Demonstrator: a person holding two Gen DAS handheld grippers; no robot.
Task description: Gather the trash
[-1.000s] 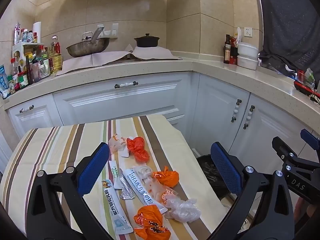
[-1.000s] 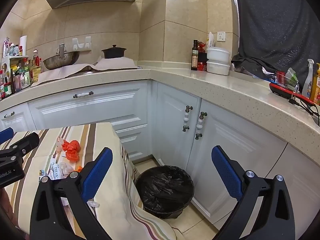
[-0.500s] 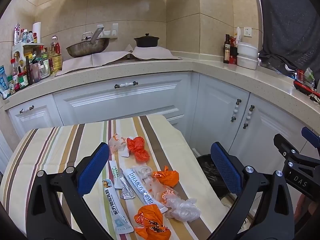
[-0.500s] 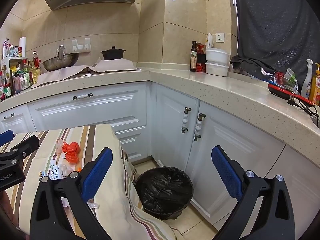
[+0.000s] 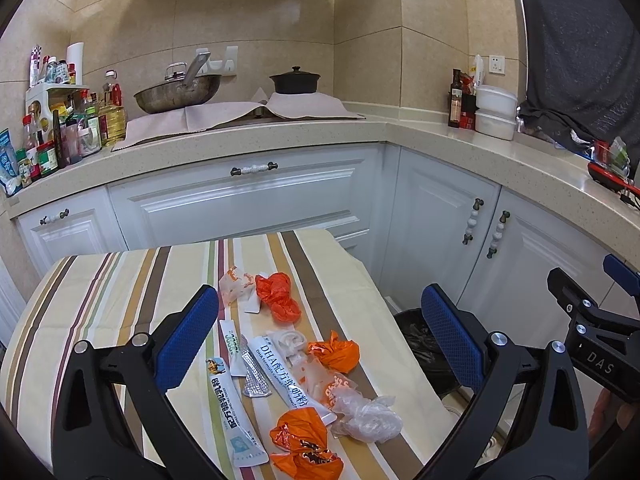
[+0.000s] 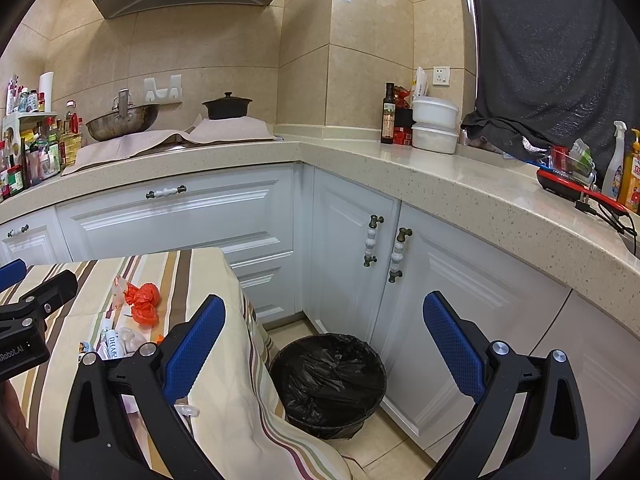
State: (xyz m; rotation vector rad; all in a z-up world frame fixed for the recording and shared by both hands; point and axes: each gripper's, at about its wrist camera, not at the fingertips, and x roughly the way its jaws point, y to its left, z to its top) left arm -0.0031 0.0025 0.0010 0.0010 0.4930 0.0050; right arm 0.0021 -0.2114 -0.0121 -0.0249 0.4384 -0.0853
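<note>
Both claws I keep spread wide and empty: my left gripper (image 5: 320,344) hangs over the crumpled orange and clear plastic wrappers (image 5: 316,364) on the striped tablecloth (image 5: 100,292), my right gripper (image 6: 324,344) above the black-lined round bin (image 6: 328,384), ready for drop-offs.

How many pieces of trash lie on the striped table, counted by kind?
Crumpled orange plastic wrappers: 3
Long white printed sachets: 3
Small silver foil strip: 1
Crumpled clear or whitish plastic pieces: about 4
Total: about 11; the clear pieces overlap, so their count is uncertain.
</note>
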